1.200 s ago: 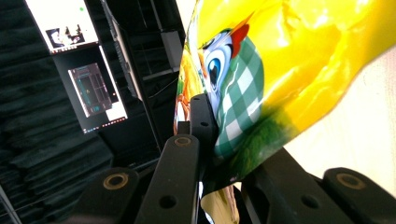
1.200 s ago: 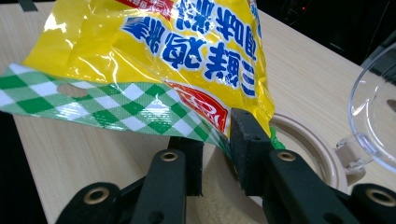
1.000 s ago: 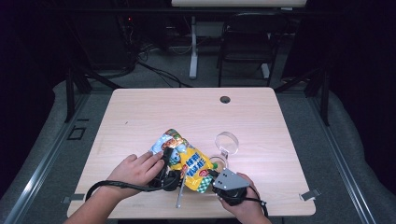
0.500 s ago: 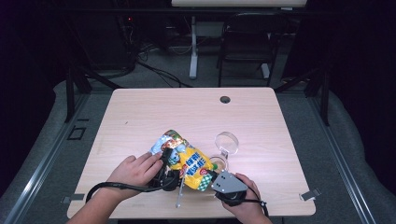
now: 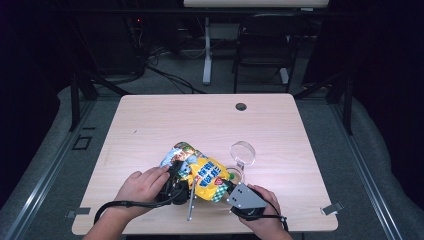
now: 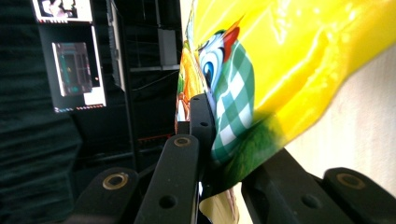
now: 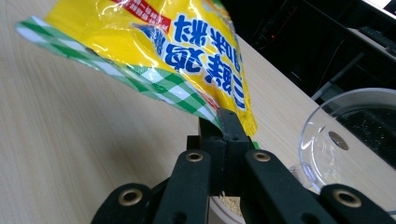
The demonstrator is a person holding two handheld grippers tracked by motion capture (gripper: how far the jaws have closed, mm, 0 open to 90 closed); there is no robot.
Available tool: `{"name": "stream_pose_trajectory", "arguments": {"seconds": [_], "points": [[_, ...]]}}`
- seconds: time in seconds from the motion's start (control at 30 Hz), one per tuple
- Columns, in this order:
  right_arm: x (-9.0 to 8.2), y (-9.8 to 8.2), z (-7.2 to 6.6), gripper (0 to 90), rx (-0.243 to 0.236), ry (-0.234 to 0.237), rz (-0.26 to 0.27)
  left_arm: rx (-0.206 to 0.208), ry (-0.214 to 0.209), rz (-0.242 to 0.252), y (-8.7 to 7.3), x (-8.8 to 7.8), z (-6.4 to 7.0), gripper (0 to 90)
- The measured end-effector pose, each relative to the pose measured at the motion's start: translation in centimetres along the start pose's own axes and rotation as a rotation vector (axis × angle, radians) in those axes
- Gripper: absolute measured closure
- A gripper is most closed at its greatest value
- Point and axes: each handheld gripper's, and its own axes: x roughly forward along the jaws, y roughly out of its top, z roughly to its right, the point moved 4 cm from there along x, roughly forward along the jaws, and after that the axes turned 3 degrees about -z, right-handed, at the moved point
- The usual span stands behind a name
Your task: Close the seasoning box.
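Dark office furniture and cables are standing behind a pale wooden table [image 5: 150, 125], where a crinkly yellow plastic snack bag with a green-checked edge [image 5: 202, 172] is being held just above the near part of the tabletop between both hands. The left hand-held gripper [image 5: 176, 186] is clamping the bag's left end, its jaws pressed together on the film beside a printed cartoon bird. The right hand-held gripper [image 7: 227, 122] has just been closing and is now pinching the checked corner seam at the bag's right end. The bag's long axis is running from one gripper to the other, so any tearing or pulling apart would turn on that line, I judge. Blue Chinese lettering is showing on the yellow face, upside down in the right gripper view; I cannot read it. A clear round plastic container [image 5: 242, 152] is sitting just beyond the right hand.
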Motion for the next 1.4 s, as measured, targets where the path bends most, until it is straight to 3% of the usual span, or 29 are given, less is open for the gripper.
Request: {"name": "stream_pose_trajectory", "arguments": {"seconds": [0.33,0.77,1.4], "points": [[-0.1,0.3,0.2,90.0,-0.008,-0.022,0.012,-0.044,-0.033,0.003,-0.2,0.1,0.4,86.3],[-0.2,0.4,0.4,90.0,-0.005,-0.030,0.013,-0.175,-0.115,0.041,-0.3,0.7,1.5,85.9],[-0.1,0.5,0.3,90.0,-0.006,-0.034,0.018,-0.289,-0.213,0.061,-0.5,1.1,2.8,84.0]]}}
